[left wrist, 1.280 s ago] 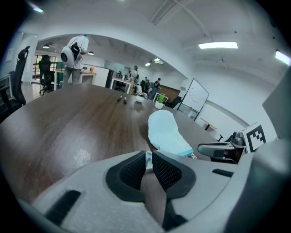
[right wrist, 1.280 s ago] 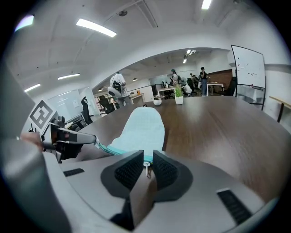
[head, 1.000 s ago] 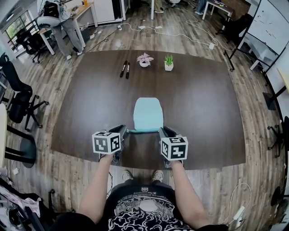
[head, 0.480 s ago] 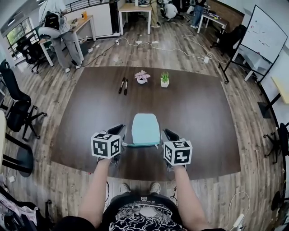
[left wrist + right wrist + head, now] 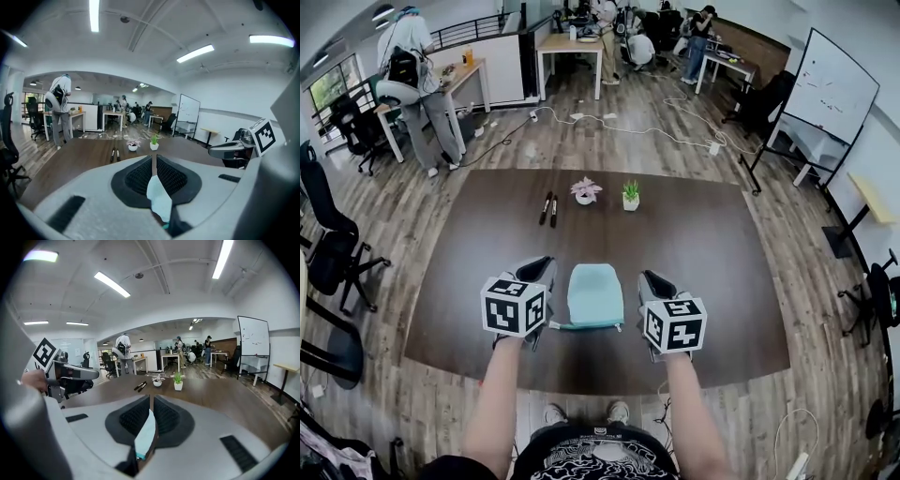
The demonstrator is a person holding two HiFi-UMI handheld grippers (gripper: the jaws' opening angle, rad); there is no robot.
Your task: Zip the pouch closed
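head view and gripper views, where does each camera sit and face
Head view: on the person's head, facing steeply down at the table; shows both forearms, left tongs, right tongs, pouch between.
Left gripper view: on the left tongs, facing along their shut jaws, which pinch the pouch; right tongs at right.
Right gripper view: on the right tongs, whose jaws have just been closing on the pouch; left tongs at left.
Shared: both gripper views see the plants.

Grey left gripper (image 5: 544, 265) and right gripper (image 5: 650, 278) carry black-and-white marker cubes (image 5: 514, 307); black T-shirt (image 5: 591, 457), white print.
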